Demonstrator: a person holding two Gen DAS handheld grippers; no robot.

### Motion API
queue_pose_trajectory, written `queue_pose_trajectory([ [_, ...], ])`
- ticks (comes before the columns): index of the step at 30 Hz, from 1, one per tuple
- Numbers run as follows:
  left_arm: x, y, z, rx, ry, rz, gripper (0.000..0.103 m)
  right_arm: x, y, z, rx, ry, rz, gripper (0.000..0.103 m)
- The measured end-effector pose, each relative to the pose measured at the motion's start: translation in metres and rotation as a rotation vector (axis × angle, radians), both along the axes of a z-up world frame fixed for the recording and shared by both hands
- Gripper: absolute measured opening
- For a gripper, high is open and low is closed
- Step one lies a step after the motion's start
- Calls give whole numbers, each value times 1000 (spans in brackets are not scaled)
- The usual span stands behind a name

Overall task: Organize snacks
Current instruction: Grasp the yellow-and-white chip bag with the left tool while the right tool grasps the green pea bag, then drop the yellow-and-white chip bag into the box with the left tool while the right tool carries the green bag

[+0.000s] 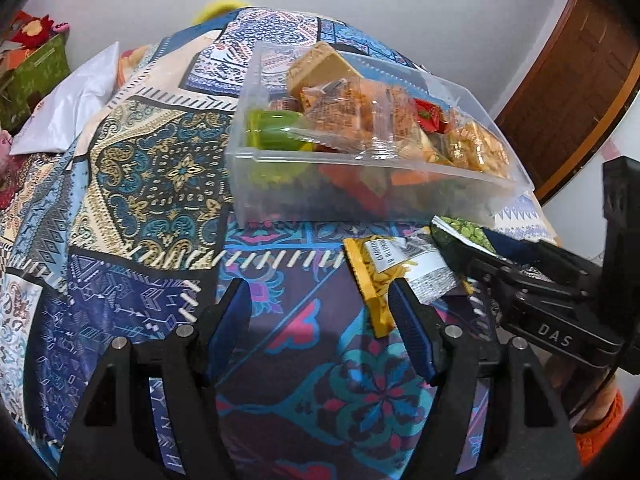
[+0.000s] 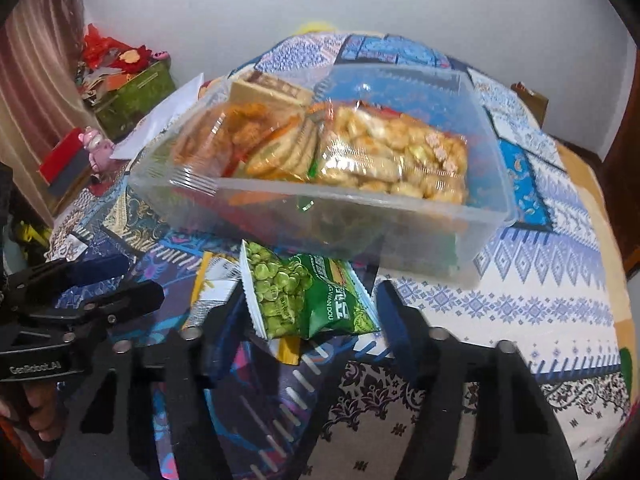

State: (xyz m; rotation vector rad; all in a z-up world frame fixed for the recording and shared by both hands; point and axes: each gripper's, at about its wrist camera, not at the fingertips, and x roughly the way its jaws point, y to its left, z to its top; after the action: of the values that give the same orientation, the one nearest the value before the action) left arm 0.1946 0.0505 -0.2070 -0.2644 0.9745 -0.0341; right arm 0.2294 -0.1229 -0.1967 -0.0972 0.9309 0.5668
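Black left claw [image 1: 320,312] has blue ribbed pads [image 1: 410,330], silver pins.

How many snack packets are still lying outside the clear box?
2 that I can see: a green pea packet between the right gripper's fingers, just before the clear box, and a yellow packet beside it on the tablecloth. Others may be hidden.

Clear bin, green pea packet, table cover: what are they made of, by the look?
Clear bin: looks like rigid translucent plastic; snacks show through its walls, and the rim catches glare.
Green pea packet: probably glossy printed plastic film; crimped serrated edge, a clear window showing peas.
Table cover: patterned and matte, seemingly woven fabric, though coated vinyl can't be ruled out.
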Motion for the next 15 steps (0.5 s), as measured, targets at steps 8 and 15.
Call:
queue_pose_trajectory([
  [8, 10, -19, 7, -10, -12, -39, 71, -7, -11, 8, 60, -10, 3, 34],
  [15, 26, -42, 0, -31, 27, -77, 71, -11, -35, 19, 98, -35, -53, 34],
])
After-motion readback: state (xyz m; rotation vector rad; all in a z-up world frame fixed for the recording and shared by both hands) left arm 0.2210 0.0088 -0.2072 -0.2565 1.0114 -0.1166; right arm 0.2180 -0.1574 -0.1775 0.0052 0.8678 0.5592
